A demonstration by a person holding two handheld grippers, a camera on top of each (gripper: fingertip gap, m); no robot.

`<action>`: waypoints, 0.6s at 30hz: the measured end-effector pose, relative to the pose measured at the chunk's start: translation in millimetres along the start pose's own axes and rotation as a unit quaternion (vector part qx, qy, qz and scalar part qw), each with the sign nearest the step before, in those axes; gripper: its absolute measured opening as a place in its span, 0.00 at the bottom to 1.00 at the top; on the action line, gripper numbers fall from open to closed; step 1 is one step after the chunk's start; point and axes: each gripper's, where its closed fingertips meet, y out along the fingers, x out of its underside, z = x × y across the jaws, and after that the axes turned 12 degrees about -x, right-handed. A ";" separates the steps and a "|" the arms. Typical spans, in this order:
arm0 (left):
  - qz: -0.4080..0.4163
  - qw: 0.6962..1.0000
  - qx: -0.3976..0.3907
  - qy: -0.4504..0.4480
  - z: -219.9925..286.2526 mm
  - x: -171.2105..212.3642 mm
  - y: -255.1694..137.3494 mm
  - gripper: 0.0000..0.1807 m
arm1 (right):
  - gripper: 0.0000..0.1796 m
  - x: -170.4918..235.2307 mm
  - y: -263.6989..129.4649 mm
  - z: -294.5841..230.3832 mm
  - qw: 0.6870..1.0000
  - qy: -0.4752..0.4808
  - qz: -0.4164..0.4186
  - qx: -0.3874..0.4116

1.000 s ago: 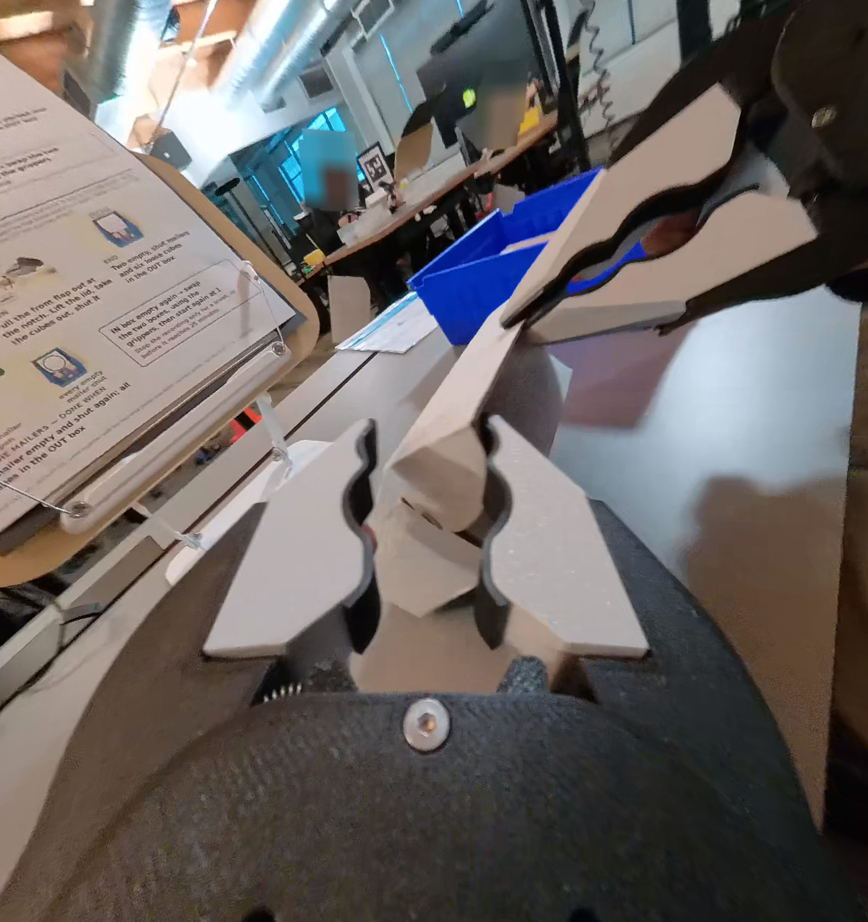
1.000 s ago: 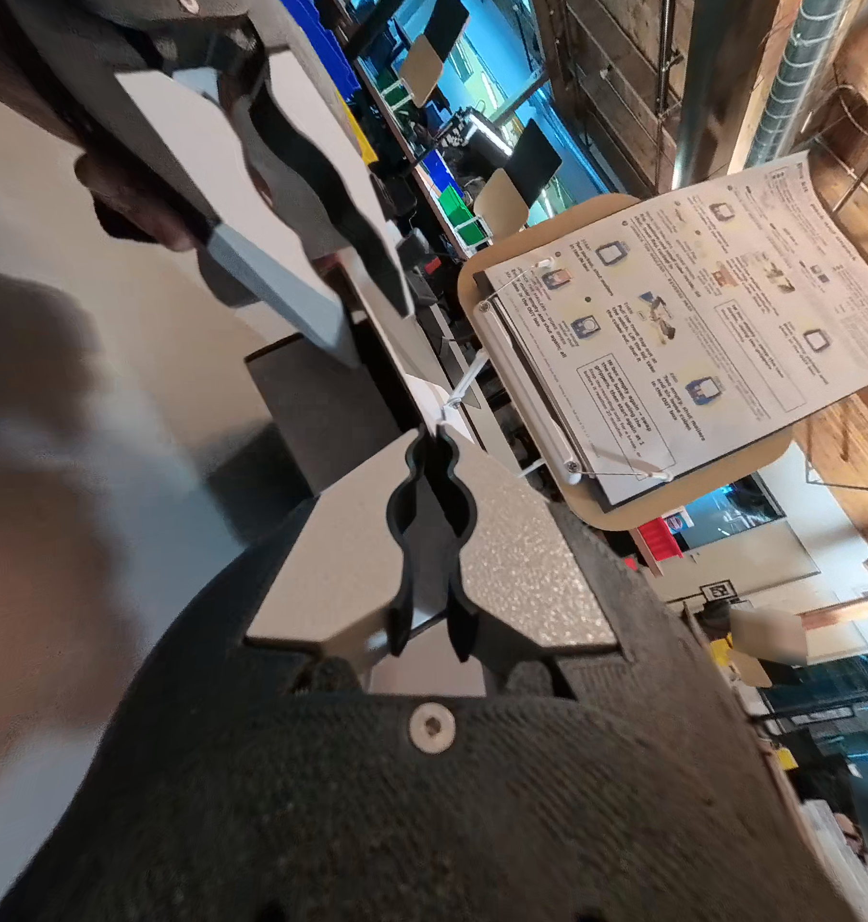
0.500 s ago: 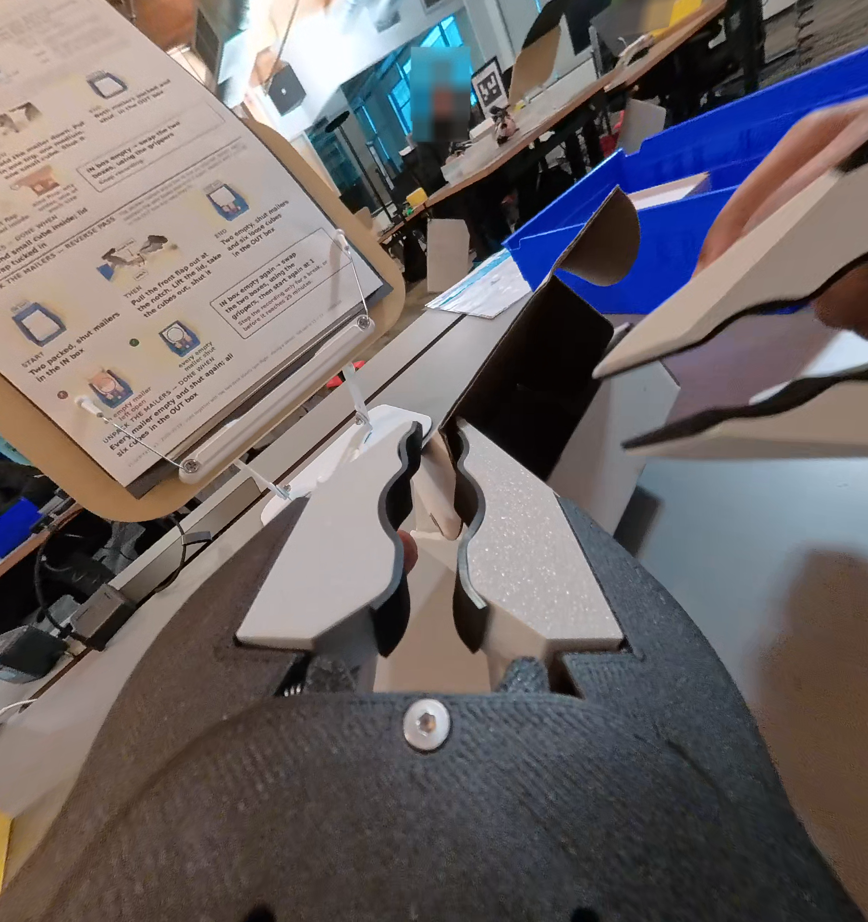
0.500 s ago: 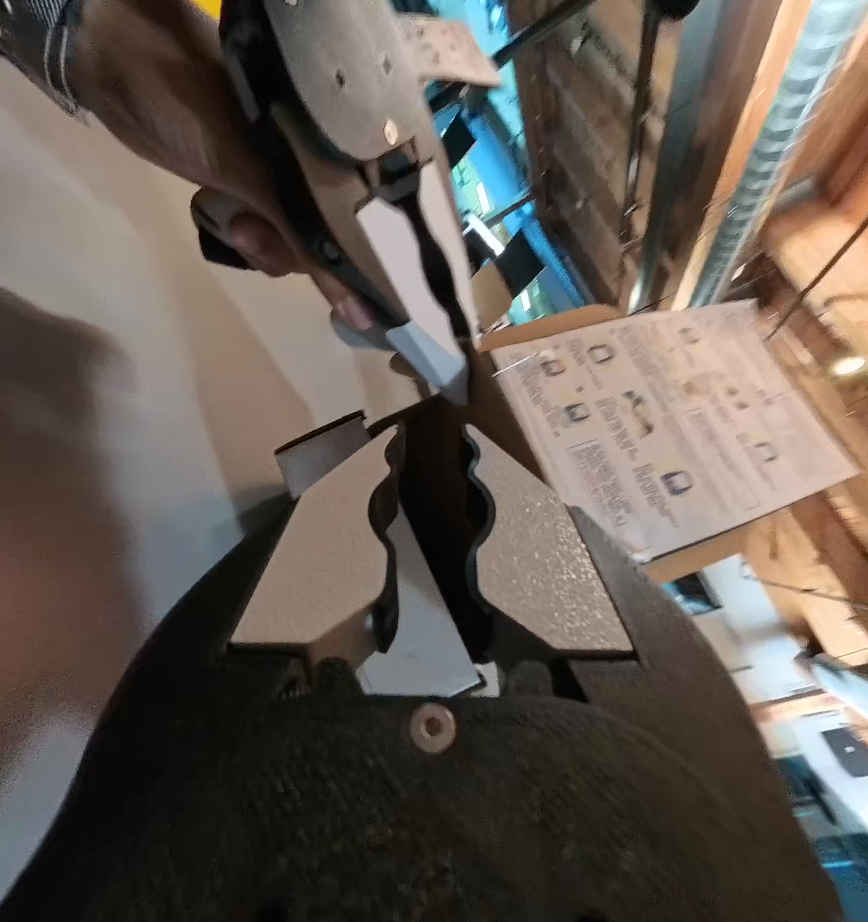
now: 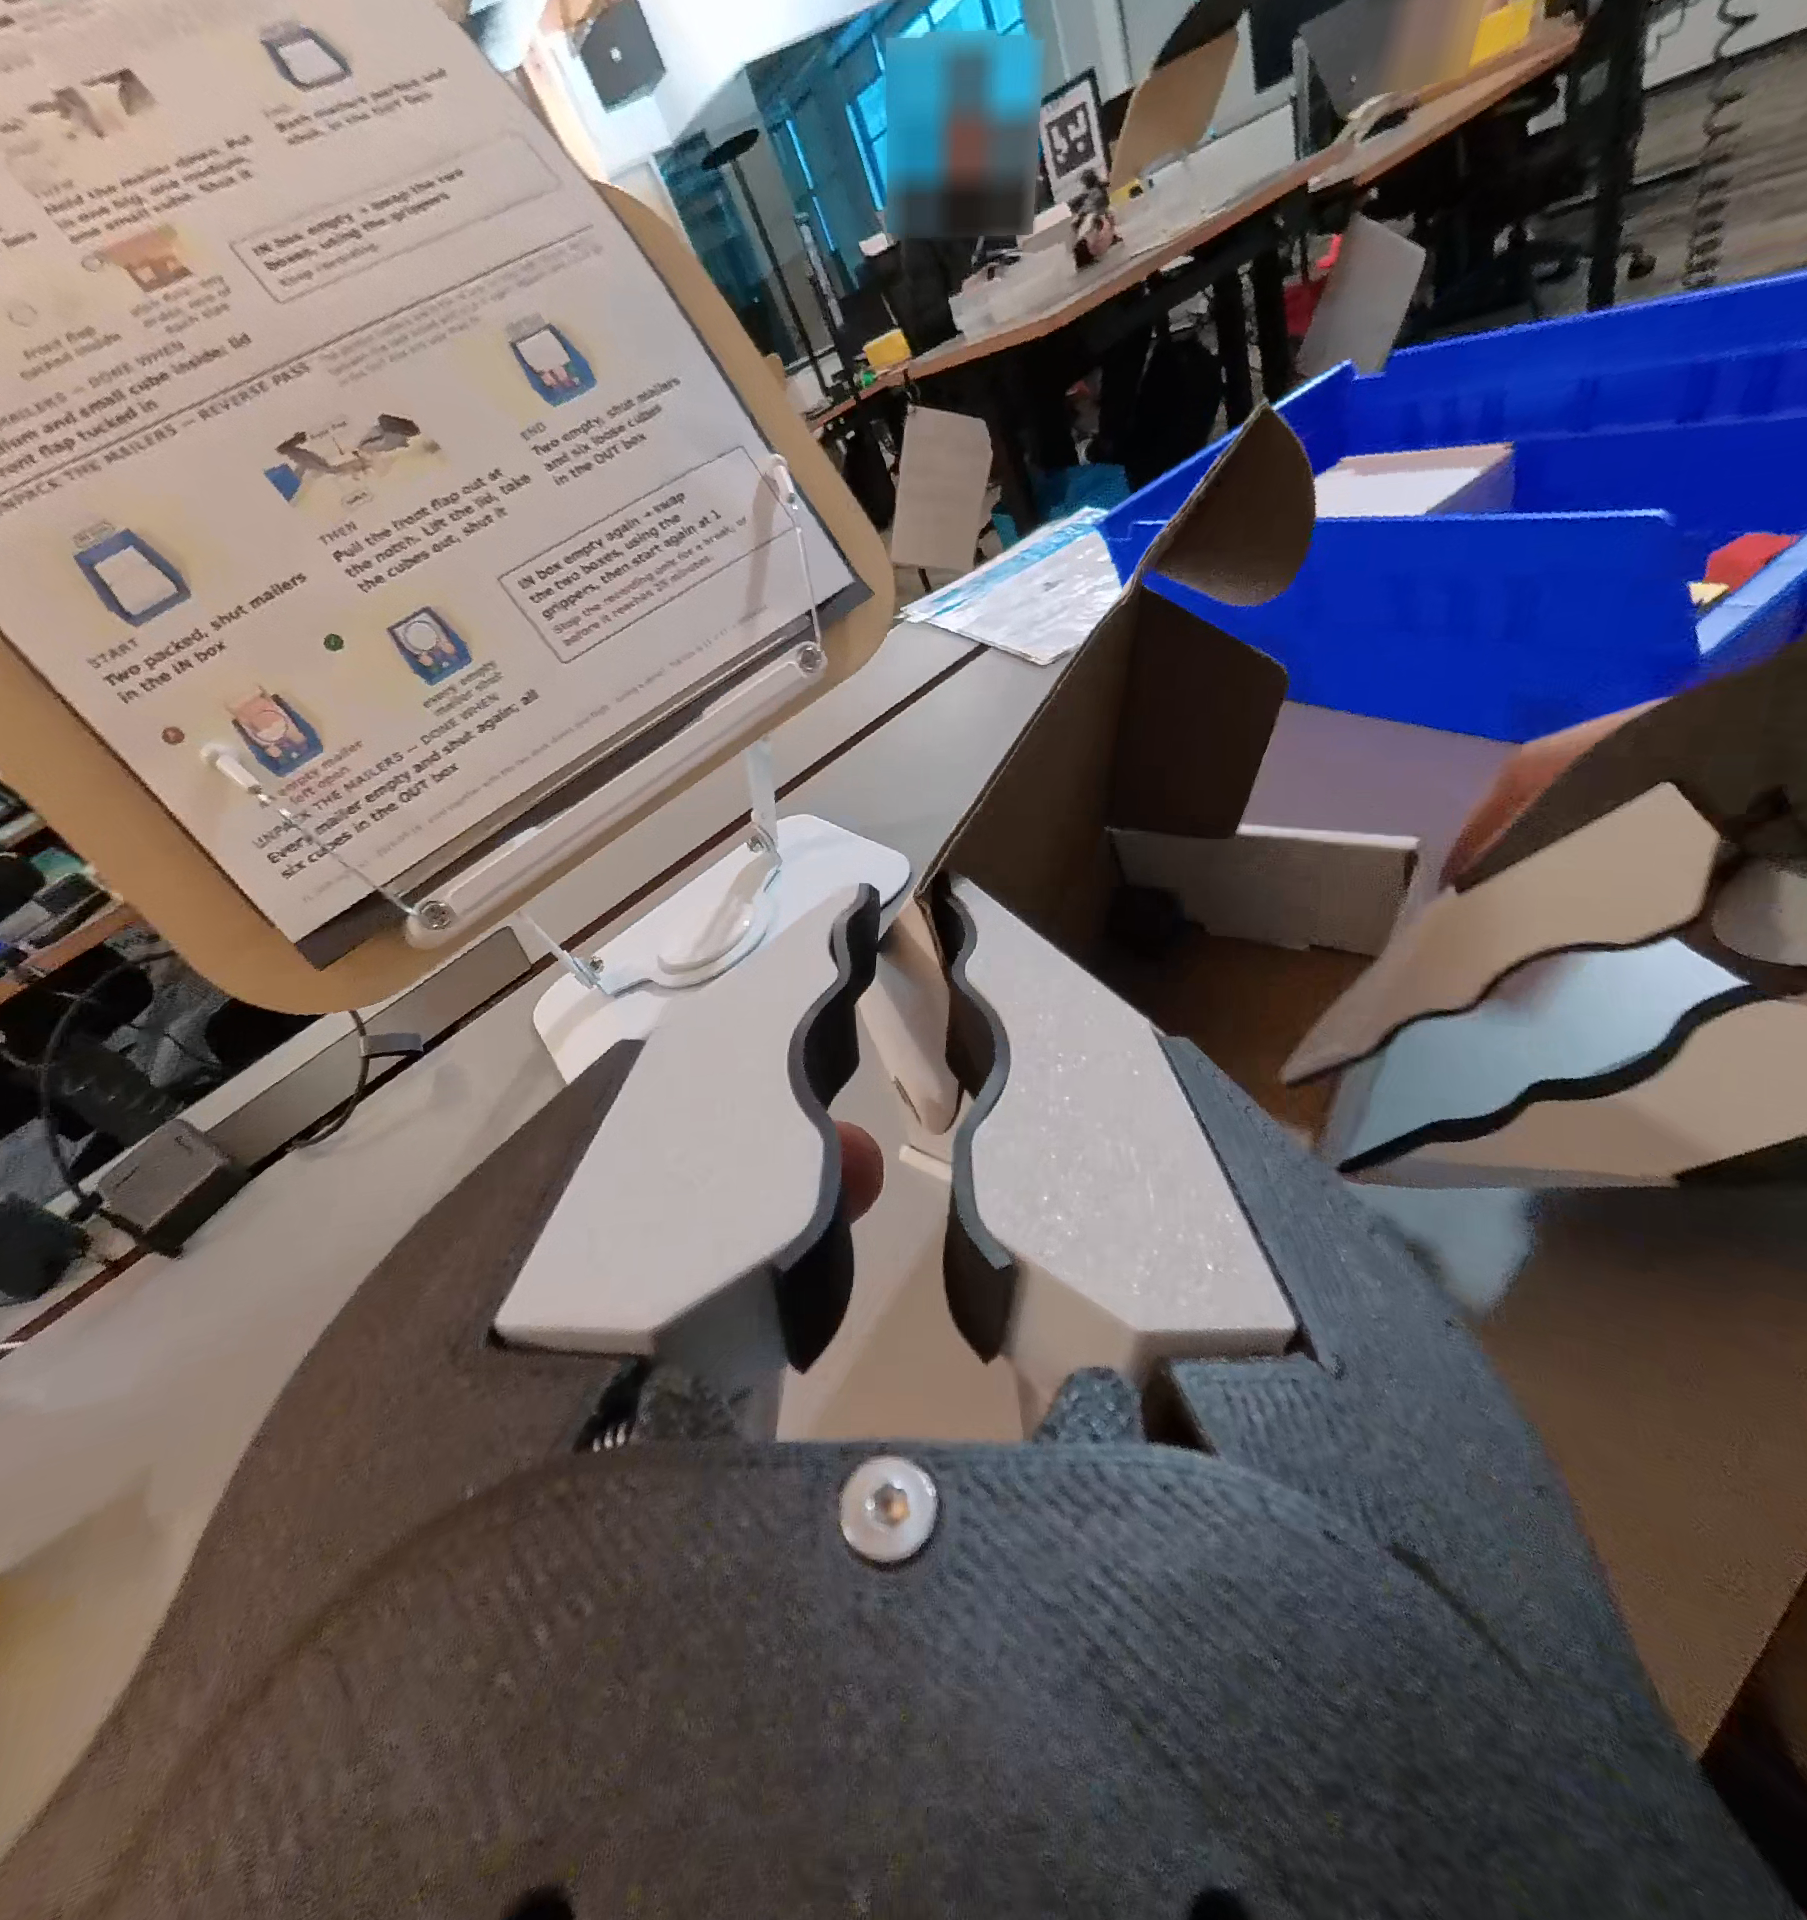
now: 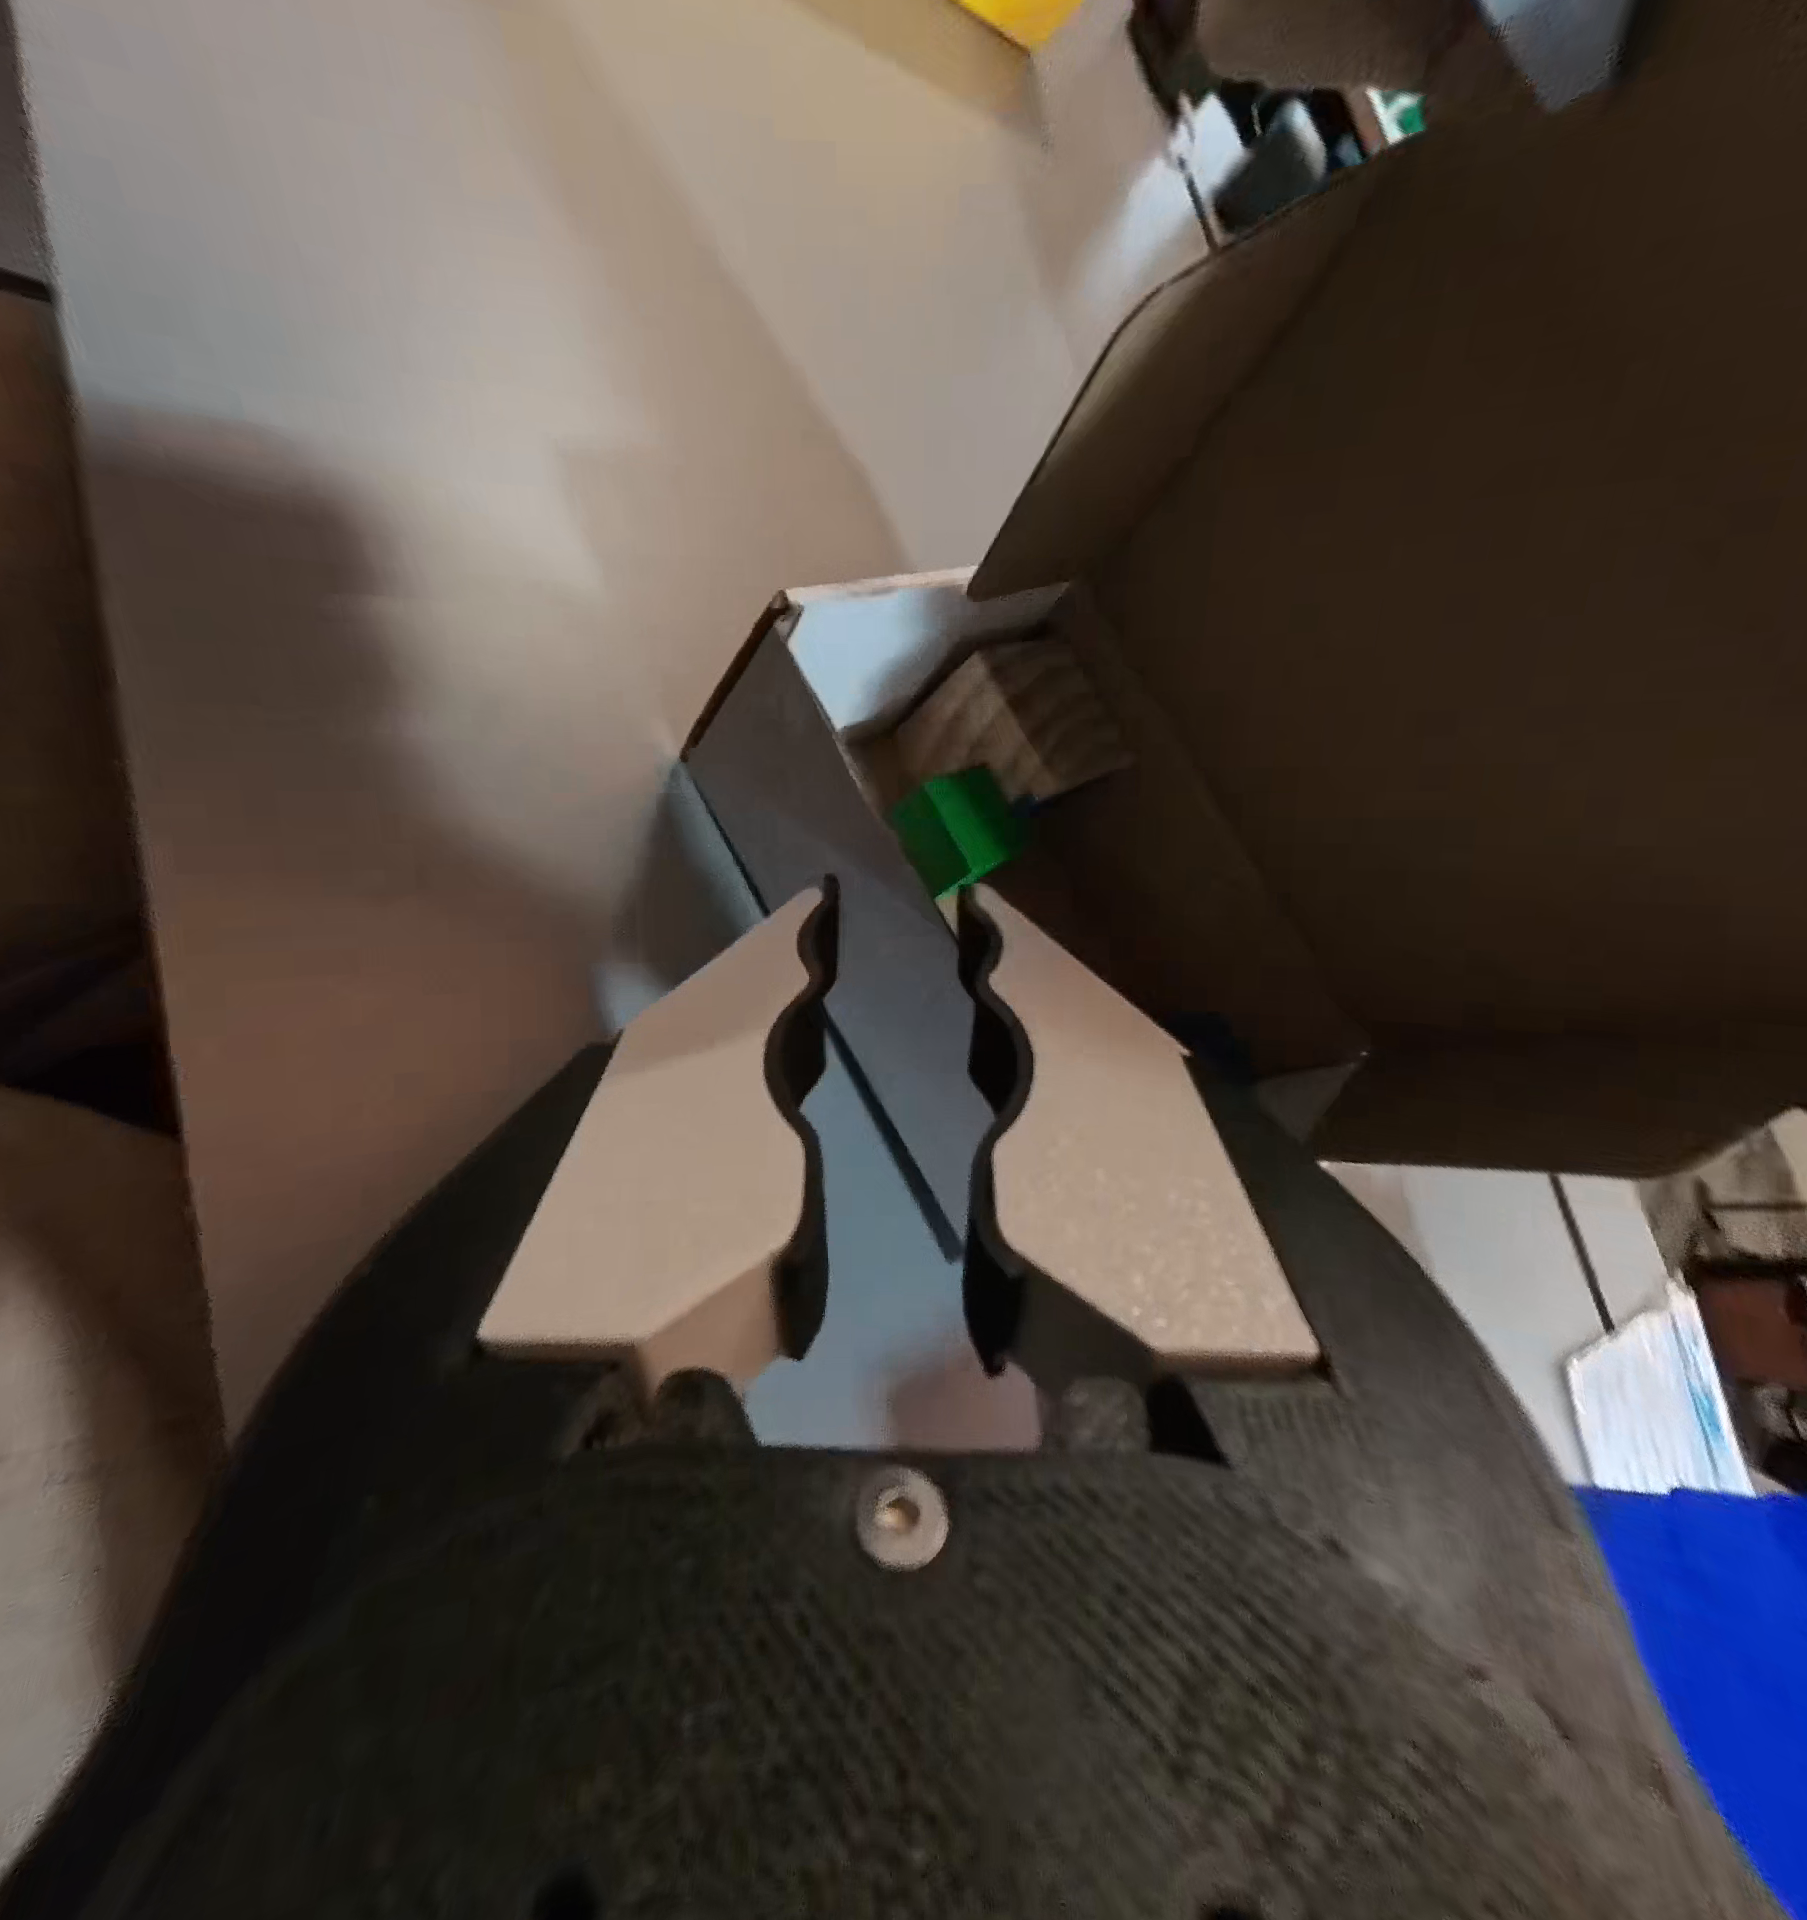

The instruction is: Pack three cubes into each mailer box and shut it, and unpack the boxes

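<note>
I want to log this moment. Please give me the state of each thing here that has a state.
Mailer box: open, on the table.
Lid: raised, held at its edge.
Left gripper: shut on the lid.
Right gripper: open, empty.
Green cube: inside the box.
Wooden cube: inside the box.
Blue bin: holds loose cubes.

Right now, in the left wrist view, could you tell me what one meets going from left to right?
Instruction sheet on its stand → left gripper gripping the lid edge → raised mailer box lid → right gripper, with the blue bin behind it.
</note>
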 end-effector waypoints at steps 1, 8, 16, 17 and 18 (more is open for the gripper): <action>0.001 1.000 -0.001 -0.003 -3.0 -1.2 -0.8 0.04 | 0.09 -2.9 -0.7 -3.3 1.000 0.000 0.007 -0.012; -0.022 0.999 -0.014 -0.043 -22.4 -1.2 -1.7 0.05 | 0.05 -17.3 -6.1 -31.6 0.992 -0.012 0.058 -0.108; -0.044 0.981 -0.043 -0.181 -54.6 22.7 5.1 0.06 | 0.04 -19.8 -25.7 -57.4 0.973 -0.040 0.097 -0.204; -0.050 0.981 -0.044 -0.185 -55.5 29.0 6.9 0.06 | 0.04 -19.8 -26.6 -58.5 0.972 -0.042 0.098 -0.208; -0.060 0.981 -0.049 -0.179 -55.8 37.5 9.1 0.07 | 0.04 -20.1 -27.5 -59.8 0.971 -0.044 0.099 -0.213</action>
